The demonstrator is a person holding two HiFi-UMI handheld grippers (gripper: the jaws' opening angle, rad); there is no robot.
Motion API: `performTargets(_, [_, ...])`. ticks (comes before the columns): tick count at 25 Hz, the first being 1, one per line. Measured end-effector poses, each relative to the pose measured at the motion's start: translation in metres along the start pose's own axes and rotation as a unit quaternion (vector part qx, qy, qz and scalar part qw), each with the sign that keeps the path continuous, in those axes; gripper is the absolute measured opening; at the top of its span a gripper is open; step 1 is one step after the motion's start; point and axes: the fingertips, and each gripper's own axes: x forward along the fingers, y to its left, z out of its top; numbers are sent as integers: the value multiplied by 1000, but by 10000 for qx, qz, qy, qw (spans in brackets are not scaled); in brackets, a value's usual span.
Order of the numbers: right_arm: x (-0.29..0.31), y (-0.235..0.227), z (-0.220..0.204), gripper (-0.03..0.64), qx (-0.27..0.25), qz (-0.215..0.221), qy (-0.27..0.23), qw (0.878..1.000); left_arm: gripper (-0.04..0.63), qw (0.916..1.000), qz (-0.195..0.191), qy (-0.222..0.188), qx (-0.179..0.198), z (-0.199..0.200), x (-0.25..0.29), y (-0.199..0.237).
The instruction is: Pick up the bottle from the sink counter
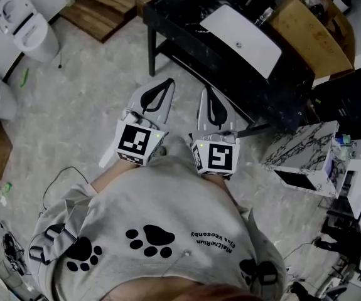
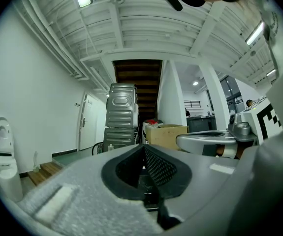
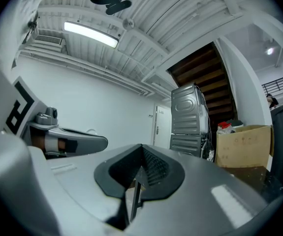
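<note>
A black sink counter [image 1: 180, 19] with a white basin [image 1: 243, 39] stands ahead of me in the head view. A small pale thing [image 1: 265, 15] stands at the basin's far edge; whether it is the bottle I cannot tell. My left gripper [image 1: 166, 84] and right gripper [image 1: 204, 93] are side by side over the floor, short of the counter's near edge and pointing level toward it. The jaws of both meet at the tips with nothing between them, as the left gripper view [image 2: 142, 149] and the right gripper view [image 3: 141, 149] also show.
A cardboard box [image 1: 312, 30] sits beyond the counter. A marble-patterned cabinet [image 1: 306, 155] stands to the right. At the left are a white toilet [image 1: 26, 27] and a wooden step [image 1: 108, 2]. Stacked grey machines [image 2: 121, 117] stand far ahead by a stairway.
</note>
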Motion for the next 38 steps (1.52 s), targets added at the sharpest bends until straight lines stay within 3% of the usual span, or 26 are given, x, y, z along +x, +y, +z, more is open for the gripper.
performTargets(13, [44, -10, -9, 2, -128, 277, -57, 9995, -2, 9999, 102, -43, -44, -9, 36, 24])
performTargets(27, [148, -68, -34, 2, -17, 441, 59, 9990, -2, 9996, 204, 84, -193, -22, 139, 71])
performTargets(38, [223, -114, -50, 2, 149, 656, -5, 9977, -2, 9989, 464, 44, -90, -22, 210, 105])
